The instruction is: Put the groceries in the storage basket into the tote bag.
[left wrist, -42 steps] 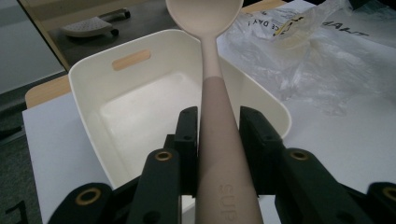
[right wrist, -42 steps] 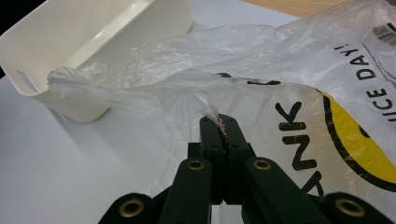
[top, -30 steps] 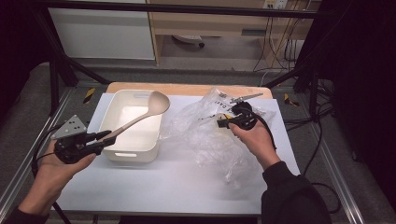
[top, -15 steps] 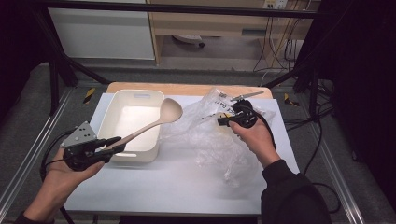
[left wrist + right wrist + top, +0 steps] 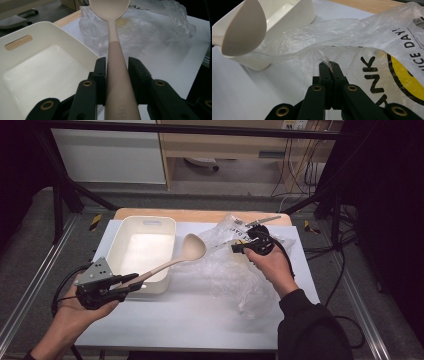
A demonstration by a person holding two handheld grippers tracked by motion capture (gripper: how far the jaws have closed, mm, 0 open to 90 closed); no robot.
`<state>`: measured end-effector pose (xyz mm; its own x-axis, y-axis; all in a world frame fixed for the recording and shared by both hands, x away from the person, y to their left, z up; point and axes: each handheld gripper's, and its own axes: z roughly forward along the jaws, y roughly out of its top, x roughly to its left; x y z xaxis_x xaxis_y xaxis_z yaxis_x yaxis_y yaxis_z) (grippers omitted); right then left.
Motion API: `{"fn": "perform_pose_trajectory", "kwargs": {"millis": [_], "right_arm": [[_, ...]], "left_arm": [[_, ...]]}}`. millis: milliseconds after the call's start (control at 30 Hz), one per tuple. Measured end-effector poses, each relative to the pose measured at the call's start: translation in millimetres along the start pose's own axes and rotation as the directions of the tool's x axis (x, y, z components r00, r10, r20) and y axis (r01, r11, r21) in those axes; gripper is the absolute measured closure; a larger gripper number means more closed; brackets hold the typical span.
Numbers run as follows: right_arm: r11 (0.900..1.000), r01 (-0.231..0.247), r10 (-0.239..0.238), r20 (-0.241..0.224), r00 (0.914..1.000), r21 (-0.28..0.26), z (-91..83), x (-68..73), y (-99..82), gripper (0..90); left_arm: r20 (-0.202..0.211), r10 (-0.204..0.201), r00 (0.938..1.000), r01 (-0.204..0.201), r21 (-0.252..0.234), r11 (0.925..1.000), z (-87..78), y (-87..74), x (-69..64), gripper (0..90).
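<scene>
Ladle: beige, long handle, you have it by the handle end in your left gripper, fingers pinching the handle from both sides. In the left gripper view the handle runs straight up between the two black fingers and the bowl sits at the top edge. Landmark is the white tub. The ladle's bowl hangs just past the tub's right rim, above the surface and right at the near edge of the plastic bag. The handle slants down and left across the tub's near right corner to your left hand, which sits at the tub's near left corner.

Bag: clear crinkled plastic with black lettering and a yellow print, lying right of the tub, touching or nearly touching its right wall; can't tell which. Your right gripper is over the bag's far part, right of the tub. Its fingers are pressed together on a fold of the bag film, a pinch of plastic sticking up between the tips. From the right gripper view the ladle bowl sits up left, in front of the tub.

Tub: empty-looking, slot handle in the far wall, on the white surface. A wooden board edges the surface behind the tub.
</scene>
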<state>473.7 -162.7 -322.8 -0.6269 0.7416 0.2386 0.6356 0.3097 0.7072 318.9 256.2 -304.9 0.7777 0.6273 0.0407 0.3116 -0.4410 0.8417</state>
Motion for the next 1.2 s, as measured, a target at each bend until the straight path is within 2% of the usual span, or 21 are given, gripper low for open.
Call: {"fn": "perform_pose_trajectory", "kwargs": {"millis": [267, 567, 733, 933, 1033, 1200], "right_arm": [[1.0, 0.003, -0.003, -0.005, 1.0, 0.0, -0.6, 0.4, -0.1, 90.0], [1.0, 0.003, -0.003, -0.006, 1.0, -0.001, -3.2, -1.0, -1.0, 90.0], [1.0, 0.004, -0.004, -0.007, 1.0, -0.001, -3.7, -1.2, -1.2, 90.0], [1.0, 0.004, -0.004, -0.006, 1.0, 0.0, -4.1, -1.7, -1.3, 90.0], [1.0, 0.001, -0.001, -0.009, 1.0, -0.004, -4.7, -2.7, -1.7, 90.0], [1.0, 0.004, -0.004, -0.013, 0.9999, -0.005, -7.2, -2.5, -3.1, 90.0]], "left_arm": [[0.041, 0.029, 0.9987, -0.03, 0.032, 0.9991, 15.3, 0.0, -12.0, 68.9], [0.079, 0.041, 0.9961, -0.046, 0.062, 0.997, 34.3, -3.7, -23.1, 68.9], [0.103, 0.032, 0.9942, -0.039, 0.067, 0.997, 44.4, -6.9, -25.6, 68.9], [0.13, 0.046, 0.9904, -0.056, 0.07, 0.996, 49.5, -4.7, -35.1, 68.9], [0.125, 0.055, 0.9907, -0.064, 0.071, 0.9954, 54.9, -2.5, -38.6, 68.9], [0.118, 0.056, 0.9914, -0.067, 0.088, 0.9939, 73.0, 1.9, -38.4, 68.9]]}}
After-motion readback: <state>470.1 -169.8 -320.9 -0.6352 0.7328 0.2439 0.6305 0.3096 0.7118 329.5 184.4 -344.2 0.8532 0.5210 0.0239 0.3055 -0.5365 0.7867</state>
